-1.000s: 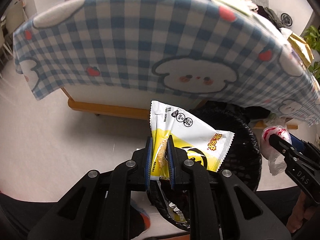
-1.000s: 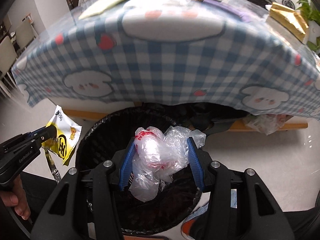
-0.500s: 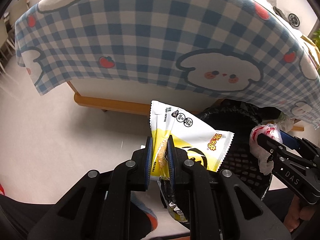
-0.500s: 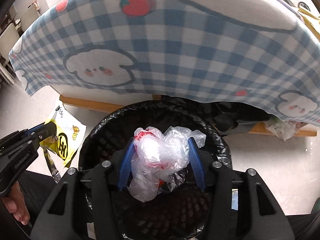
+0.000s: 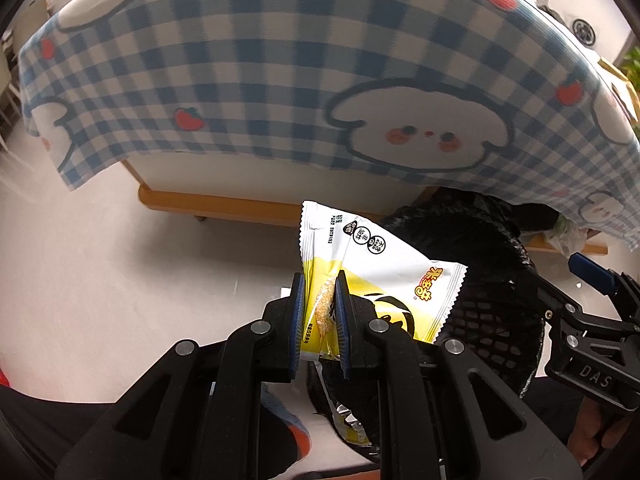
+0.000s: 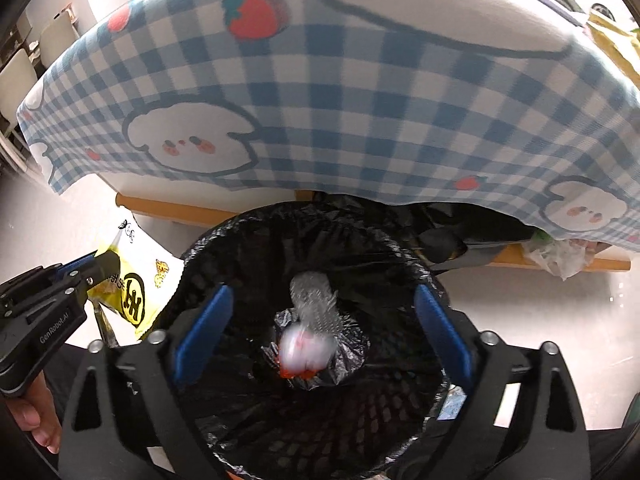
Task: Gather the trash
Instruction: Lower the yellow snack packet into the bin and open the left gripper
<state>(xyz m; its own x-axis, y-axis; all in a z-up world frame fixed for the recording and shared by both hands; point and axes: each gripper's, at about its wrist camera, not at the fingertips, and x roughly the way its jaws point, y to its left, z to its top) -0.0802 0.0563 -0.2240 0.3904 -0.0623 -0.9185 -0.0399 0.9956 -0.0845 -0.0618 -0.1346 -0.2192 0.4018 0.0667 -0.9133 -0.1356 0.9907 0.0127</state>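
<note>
Draped over a table edge, a blue-checked tablecloth (image 5: 248,80) with cartoon faces is being shown from the left wrist. Below it, a yellow and white snack wrapper (image 5: 376,272) is being pinched by the left gripper (image 5: 319,316), its fingers nearly together, beside a black-lined trash bin (image 5: 500,280). From the right wrist, the right gripper (image 6: 320,320) is being opened wide above the bin, nothing between its fingers, while a blurred clear plastic bag (image 6: 310,328) is being seen inside the bin, apart from both pads.
</note>
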